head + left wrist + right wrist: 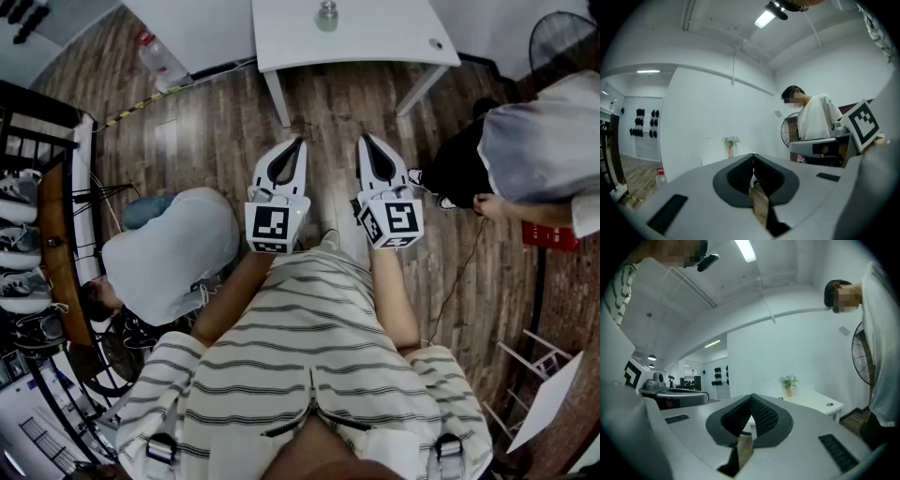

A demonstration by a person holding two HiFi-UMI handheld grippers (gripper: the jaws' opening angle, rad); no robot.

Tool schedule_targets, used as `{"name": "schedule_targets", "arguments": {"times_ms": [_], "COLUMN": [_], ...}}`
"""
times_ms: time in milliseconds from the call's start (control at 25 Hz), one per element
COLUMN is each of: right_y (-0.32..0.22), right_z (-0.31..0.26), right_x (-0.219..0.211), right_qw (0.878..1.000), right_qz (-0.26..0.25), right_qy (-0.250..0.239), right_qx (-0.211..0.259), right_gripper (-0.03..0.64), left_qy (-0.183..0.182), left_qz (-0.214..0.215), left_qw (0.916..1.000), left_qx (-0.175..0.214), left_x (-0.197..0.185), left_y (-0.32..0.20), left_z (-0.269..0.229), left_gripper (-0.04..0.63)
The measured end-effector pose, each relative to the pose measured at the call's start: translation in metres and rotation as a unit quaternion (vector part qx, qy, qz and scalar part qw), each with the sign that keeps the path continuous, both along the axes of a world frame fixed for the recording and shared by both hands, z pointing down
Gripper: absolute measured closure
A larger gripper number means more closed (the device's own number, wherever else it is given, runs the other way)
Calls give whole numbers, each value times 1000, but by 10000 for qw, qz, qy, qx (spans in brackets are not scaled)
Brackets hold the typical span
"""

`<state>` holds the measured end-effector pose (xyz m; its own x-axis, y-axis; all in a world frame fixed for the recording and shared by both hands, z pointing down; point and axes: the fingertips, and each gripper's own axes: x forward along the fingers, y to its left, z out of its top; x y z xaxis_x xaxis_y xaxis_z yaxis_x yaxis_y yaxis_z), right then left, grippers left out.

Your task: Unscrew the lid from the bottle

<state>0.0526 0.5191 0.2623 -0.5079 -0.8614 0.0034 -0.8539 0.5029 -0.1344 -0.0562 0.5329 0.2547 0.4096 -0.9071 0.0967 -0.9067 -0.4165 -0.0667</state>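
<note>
The left gripper [300, 142] has its jaws pressed together with nothing between them, and its own view shows the ribbed pads [740, 174] meeting along a closed seam. The right gripper [363, 141] is the same, pads [765, 416] shut against each other and empty. Both are held side by side, a little apart, in front of a striped shirt [300, 356], pointing roughly level above the wood floor [216, 122]. Ahead of them, well apart, stands a white table [375, 42], and the bottle [326, 16] sits upright on it near the far edge, untouched by either gripper, its lid on. In the gripper views a small upright thing topped with green sprigs [789, 383] stands on that table; whether it is the same bottle I cannot tell. A plastic bottle [159, 58] lies on the floor to the left by the wall. One person [169, 248] crouches at the left, another [539, 150] bends at the right, beside a fan [562, 37].
</note>
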Motion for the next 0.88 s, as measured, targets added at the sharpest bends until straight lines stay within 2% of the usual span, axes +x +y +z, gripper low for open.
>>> {"name": "schedule_targets", "arguments": {"times_ms": [480,880], "right_y": [-19,-40], "right_z": [5,13], "right_x": [46,55], "right_qw": [9993,9993], "right_qz": [-267,-343], "right_qy": [-226,-164], "right_qx": [108,33], "right_gripper": [611,611], "left_qy": [-194,-142], "left_qz": [-255,-351], "left_qw": [9995,9992], "left_qx": [-17,-133], "left_x": [48,62], "left_y": [-10,-33], "left_z": [15,23], "left_gripper": [597,597]}}
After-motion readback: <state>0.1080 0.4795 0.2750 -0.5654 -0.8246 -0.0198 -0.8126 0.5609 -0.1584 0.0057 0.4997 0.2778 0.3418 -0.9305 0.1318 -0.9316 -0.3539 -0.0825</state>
